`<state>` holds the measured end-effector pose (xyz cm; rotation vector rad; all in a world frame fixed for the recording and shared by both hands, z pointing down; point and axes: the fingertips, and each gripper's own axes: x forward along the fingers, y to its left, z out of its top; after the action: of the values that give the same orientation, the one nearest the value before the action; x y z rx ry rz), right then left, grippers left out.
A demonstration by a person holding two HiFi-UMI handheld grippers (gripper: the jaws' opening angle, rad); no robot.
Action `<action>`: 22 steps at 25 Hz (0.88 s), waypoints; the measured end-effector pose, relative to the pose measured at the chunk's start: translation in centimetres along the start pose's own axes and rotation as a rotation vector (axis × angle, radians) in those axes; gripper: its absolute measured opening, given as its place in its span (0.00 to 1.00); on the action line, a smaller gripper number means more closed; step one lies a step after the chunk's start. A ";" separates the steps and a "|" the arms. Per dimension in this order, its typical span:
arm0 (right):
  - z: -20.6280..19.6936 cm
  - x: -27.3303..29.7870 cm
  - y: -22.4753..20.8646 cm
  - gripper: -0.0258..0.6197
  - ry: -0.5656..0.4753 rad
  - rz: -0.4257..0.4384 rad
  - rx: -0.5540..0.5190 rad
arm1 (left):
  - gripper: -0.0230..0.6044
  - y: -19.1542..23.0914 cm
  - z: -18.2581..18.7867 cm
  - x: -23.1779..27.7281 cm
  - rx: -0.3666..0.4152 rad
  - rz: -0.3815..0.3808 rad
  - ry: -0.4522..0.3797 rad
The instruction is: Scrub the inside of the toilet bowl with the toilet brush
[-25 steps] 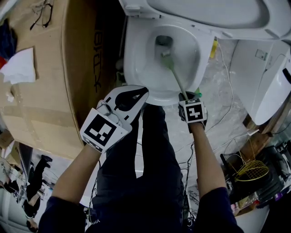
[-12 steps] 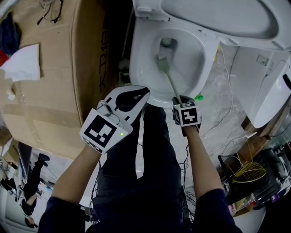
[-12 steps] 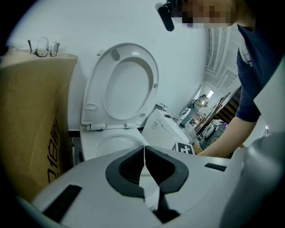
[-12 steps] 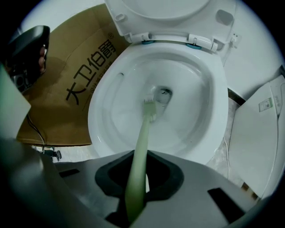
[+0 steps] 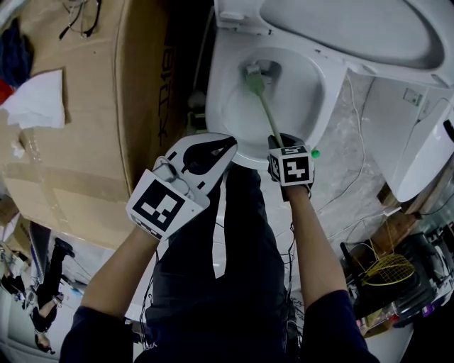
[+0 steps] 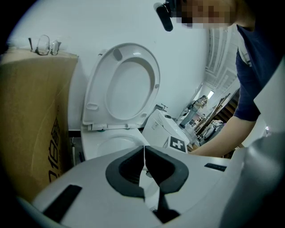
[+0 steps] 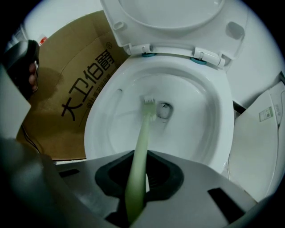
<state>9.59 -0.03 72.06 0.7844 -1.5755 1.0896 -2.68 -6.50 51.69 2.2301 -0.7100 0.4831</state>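
The white toilet bowl stands open with its seat and lid raised. A pale green toilet brush reaches down into the bowl, its head beside the drain hole. My right gripper sits over the bowl's front rim, shut on the brush handle. My left gripper hovers at the front left of the rim with its jaws shut on nothing; in the left gripper view it faces the raised seat.
A big cardboard box stands close on the bowl's left, with glasses and white paper on top. A white unit stands to the right. Cables and clutter lie on the floor there.
The brush head has moved up the bowl toward the drain hole, and my right gripper has shifted left along the front rim. The left gripper has stayed put.
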 end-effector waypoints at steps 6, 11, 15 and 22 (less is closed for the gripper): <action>1.3 -0.2 -2.0 0.13 -0.004 -0.024 -0.020 | 0.09 0.3 0.2 0.3 0.005 -0.001 0.007; 1.6 -0.6 -4.0 0.13 -0.008 -0.046 -0.024 | 0.09 0.0 0.3 0.8 0.009 -0.007 0.015; 1.5 -0.9 -5.3 0.13 -0.006 -0.061 -0.013 | 0.09 -0.3 0.4 1.1 0.015 -0.013 0.020; 0.1 -1.7 -7.3 0.13 0.017 -0.097 0.027 | 0.09 -0.9 0.8 1.6 0.027 -0.025 0.023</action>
<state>16.48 -2.95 72.29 0.8593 -1.4954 1.0464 -0.77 -7.14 51.57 2.2520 -0.6669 0.5078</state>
